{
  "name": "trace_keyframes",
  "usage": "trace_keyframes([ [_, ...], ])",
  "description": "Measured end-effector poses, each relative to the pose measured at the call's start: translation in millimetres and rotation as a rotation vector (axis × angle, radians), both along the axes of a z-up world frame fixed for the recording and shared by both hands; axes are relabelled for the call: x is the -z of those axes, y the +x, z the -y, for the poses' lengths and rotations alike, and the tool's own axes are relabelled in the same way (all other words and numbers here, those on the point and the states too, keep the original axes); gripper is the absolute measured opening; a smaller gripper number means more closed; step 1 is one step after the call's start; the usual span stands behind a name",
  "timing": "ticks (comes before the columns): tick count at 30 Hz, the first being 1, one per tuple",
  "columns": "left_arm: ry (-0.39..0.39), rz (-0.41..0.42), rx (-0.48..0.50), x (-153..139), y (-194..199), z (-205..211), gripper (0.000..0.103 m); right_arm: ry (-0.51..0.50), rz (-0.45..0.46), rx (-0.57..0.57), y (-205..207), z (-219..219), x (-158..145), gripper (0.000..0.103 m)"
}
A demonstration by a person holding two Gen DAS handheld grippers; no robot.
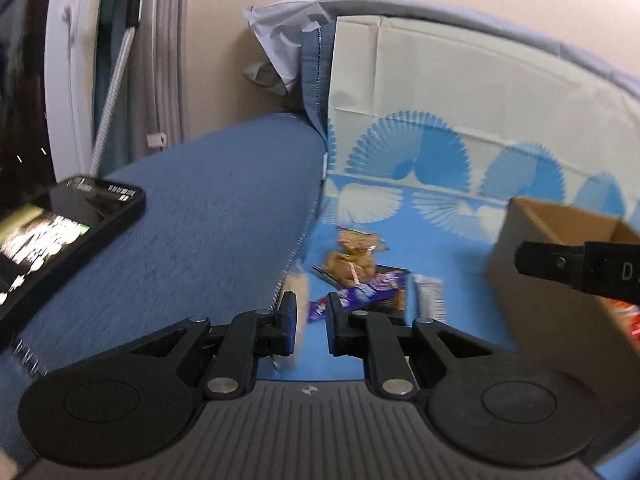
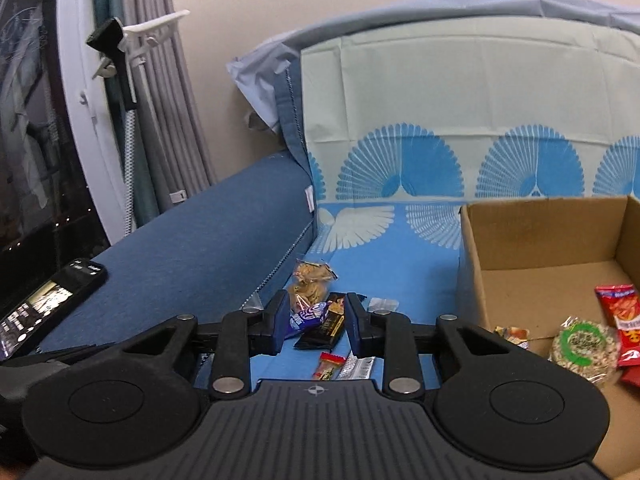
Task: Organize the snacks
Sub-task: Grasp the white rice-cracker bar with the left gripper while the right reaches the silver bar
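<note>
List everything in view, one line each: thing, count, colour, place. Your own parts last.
cardboard box: one, brown, right on the sheet
red packets: at least one, inside box
round rice cracker pack: one, green-and-white label, inside box
purple wrapper: one, on sheet
dark bar: one, black, beside it
brown cookie bags: two, behind the pile
small sachets: a few, near edge
phone: one, black, on blue cushion
patterned sheet: one, blue-white
left gripper: open
right gripper: open

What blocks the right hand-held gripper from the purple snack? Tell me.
Nothing visible. The right hand-held gripper is open, and the purple snack lies just ahead between its fingers, resting on a dark packet.
</note>
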State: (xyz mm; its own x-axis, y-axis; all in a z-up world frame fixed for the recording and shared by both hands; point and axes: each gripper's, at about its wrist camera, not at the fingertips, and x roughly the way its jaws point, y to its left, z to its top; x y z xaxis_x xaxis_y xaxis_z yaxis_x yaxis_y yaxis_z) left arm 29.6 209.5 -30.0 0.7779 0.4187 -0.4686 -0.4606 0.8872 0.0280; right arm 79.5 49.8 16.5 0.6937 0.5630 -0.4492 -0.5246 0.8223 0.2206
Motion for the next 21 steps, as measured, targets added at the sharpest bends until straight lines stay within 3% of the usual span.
trace_keyframes([
  [6,0.051,-0.096,-0.044,22,38,-6,0.041,-0.027,-0.087,0.052,20,-5,24,0.032],
  [14,0.143,-0.203,-0.091,48,76,-8,0.041,-0.118,-0.111,0.076,50,-36,52,0.035],
  [21,0.181,-0.292,-0.096,67,94,-10,0.041,-0.192,-0.19,0.13,94,-61,89,0.047],
])
